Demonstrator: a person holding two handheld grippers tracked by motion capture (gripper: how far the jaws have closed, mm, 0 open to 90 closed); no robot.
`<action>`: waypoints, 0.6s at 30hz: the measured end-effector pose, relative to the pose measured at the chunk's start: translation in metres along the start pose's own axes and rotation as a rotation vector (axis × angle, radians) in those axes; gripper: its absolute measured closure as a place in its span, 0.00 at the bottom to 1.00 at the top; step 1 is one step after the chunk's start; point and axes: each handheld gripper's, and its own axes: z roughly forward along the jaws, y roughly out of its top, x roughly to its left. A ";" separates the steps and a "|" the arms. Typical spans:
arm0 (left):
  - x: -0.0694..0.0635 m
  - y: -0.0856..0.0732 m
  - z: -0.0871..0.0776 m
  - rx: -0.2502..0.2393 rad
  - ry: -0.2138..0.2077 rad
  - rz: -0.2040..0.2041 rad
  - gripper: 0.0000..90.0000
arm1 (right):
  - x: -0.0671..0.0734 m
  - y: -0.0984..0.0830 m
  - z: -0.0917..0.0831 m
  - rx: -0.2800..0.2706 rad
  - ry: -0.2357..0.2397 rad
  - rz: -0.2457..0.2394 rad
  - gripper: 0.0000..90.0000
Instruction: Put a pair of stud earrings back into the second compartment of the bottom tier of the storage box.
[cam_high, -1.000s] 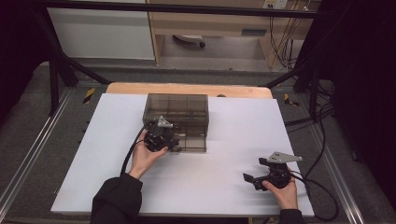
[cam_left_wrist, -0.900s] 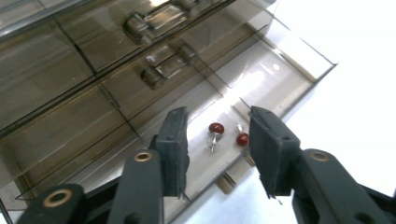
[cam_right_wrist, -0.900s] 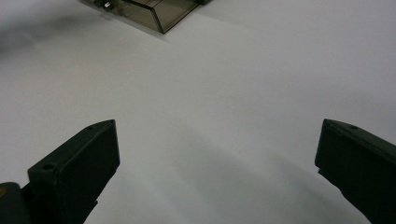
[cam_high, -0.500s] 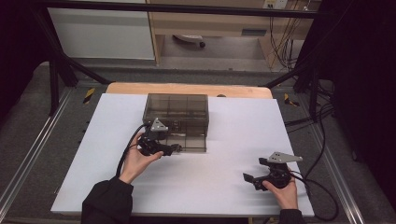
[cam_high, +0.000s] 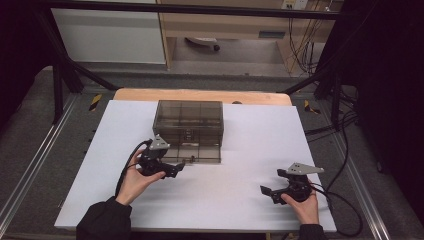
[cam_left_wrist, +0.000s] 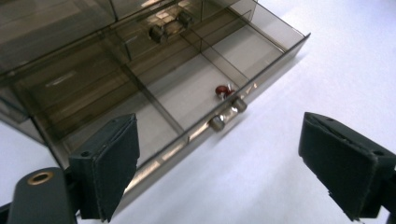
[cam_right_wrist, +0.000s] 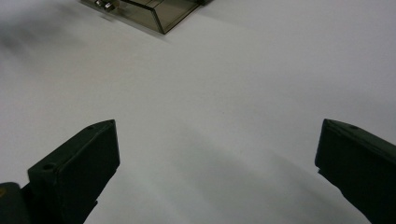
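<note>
While the bottom drawer (cam_left_wrist: 187, 88) of the smoky plastic drawer cabinet (cam_high: 189, 122) stands pulled out toward the person, the work in hand looks like either fetching the small red object (cam_left_wrist: 223, 90) lying in it or pushing the drawer shut; I cannot tell which.

The drawer is divided into compartments, and the red object lies in one at the front, just behind the front wall and close to the 2 small metal knobs (cam_left_wrist: 227, 113). In the high view the cabinet sits toward the far middle of the white surface (cam_high: 240, 185), with the drawer jutting out along its near side.

To do this step well, I judge that the left claw (cam_high: 176, 168) should come down over the front wall at a steep angle, so 1 jaw does not catch the thin partition beside the object. If the aim is closing instead, a flat push on the front panel between the knobs would keep the drawer from skewing.

The left claw hangs just in front of the drawer, its jaws spread wide, gripping nothing and touching nothing. The right claw (cam_high: 267, 192) rests low near the right front of the surface, well apart from the cabinet, jaws likewise wide apart and empty over bare white.
</note>
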 end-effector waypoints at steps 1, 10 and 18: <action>0.001 -0.002 -0.002 0.000 -0.002 0.002 0.13 | 0.000 0.000 0.000 0.000 0.000 -0.002 0.01; 0.008 -0.025 -0.018 -0.027 0.018 0.008 0.11 | 0.000 0.000 0.000 0.002 -0.001 0.002 0.01; 0.020 -0.048 -0.030 -0.041 0.042 -0.007 0.11 | 0.001 0.000 0.000 0.004 0.001 0.007 0.01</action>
